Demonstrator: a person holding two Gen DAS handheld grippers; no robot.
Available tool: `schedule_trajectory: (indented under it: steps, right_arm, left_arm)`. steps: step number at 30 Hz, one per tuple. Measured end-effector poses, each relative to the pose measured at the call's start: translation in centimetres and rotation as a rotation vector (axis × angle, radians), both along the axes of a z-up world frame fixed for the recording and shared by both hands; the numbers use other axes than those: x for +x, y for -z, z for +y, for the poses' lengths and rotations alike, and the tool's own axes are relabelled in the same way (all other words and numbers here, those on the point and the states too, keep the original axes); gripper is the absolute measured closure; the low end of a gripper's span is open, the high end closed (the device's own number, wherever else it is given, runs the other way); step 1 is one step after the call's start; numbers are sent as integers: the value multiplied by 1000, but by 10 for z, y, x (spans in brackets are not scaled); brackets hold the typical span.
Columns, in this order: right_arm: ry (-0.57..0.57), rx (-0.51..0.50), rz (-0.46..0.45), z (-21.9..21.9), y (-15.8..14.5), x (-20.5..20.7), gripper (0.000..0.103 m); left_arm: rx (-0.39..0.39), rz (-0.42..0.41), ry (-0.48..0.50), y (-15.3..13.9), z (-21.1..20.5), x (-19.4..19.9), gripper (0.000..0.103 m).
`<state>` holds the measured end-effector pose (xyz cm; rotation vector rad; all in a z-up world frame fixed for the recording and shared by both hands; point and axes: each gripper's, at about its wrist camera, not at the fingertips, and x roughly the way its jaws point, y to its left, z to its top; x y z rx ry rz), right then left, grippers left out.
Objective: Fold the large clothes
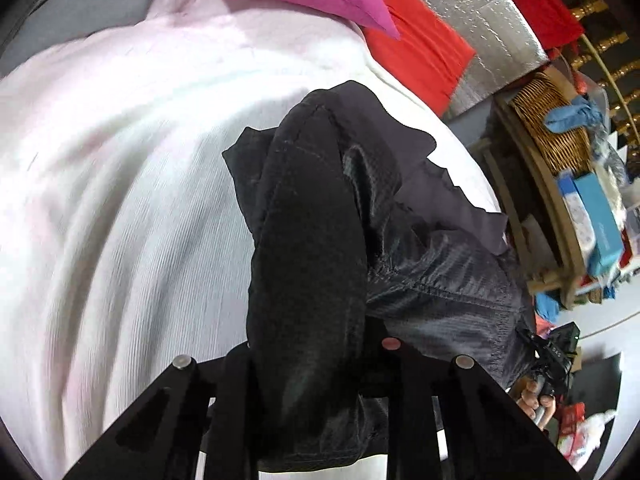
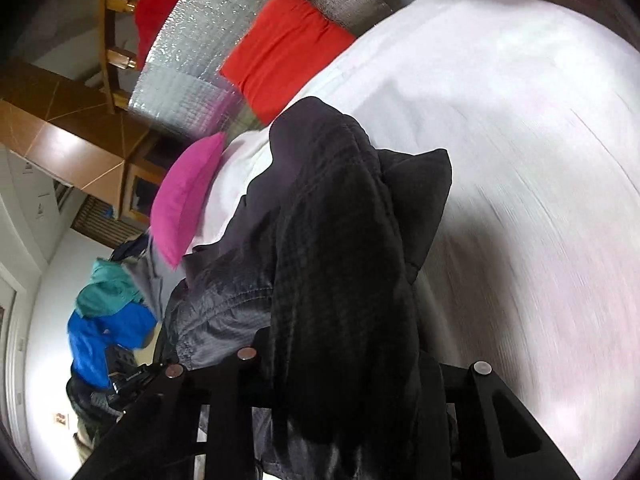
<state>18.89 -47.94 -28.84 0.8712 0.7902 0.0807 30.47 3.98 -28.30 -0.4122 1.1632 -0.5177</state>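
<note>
Both your grippers pinch the dark garment above the white bed.

The dark garment point(image 1: 312, 240) hangs bunched over the white bedcover point(image 1: 120, 200), and a fold of it is caught in each gripper: your left gripper point(image 1: 316, 364) is closed on one gathered fold, your right gripper point(image 2: 340, 364) on another, with a shinier dark panel point(image 2: 216, 300) of the cloth slung between them. Beyond the garment, a pink pillow point(image 2: 188, 192) and a red pillow point(image 2: 280, 48) lie at the far end of the bed against silver quilted foil point(image 2: 192, 80). Off the bed's side stands a wicker basket point(image 1: 552, 128) among clutter, and blue and teal clothes point(image 2: 104, 320) are heaped on the other side.
</note>
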Motion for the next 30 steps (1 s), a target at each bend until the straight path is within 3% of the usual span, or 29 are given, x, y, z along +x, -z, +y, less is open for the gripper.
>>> schedule_trajectory:
  steps: [3, 4, 6, 8, 9, 12, 14, 15, 18, 22, 26, 30]
  right_arm:
    - [-26, -7, 22, 8, 6, -33, 68]
    - [-35, -12, 43, 9, 7, -38, 62]
    - [-38, -10, 92, 5, 6, -46, 53]
    - [-33, 2, 111, -5, -5, -56, 52]
    - [-8, -40, 103, -12, -20, -65, 45]
    - [78, -157, 31, -33, -57, -88, 31]
    - [97, -187, -11, -41, -78, -89, 28]
    - [94, -194, -15, -39, -84, -82, 28]
    - [37, -230, -13, -27, -95, -42, 26]
    - [-44, -299, 52, -12, -83, 29, 25]
    - [-101, -382, 122, -7, -62, 84, 25]
    - [-163, -395, 158, -4, -41, 129, 25]
  left_arm:
    - [7, 29, 21, 12, 12, -36, 74]
    - [30, 46, 28, 16, 13, -41, 64]
    - [68, 66, 24, 21, 16, -46, 55]
    - [90, 62, 33, 10, 20, -45, 55]
    - [114, 60, 40, 3, 21, -45, 51]
    - [215, -16, 36, -25, 36, -50, 42]
    - [276, -87, 19, -43, 40, -48, 37]
    - [300, -119, 1, -53, 41, -42, 36]
    - [264, -133, -11, -65, 40, -18, 33]
    - [269, -138, 32, -64, -2, 28, 29]
    - [343, -83, 151, -37, -53, 85, 28]
    - [361, -14, 181, -11, -61, 96, 23]
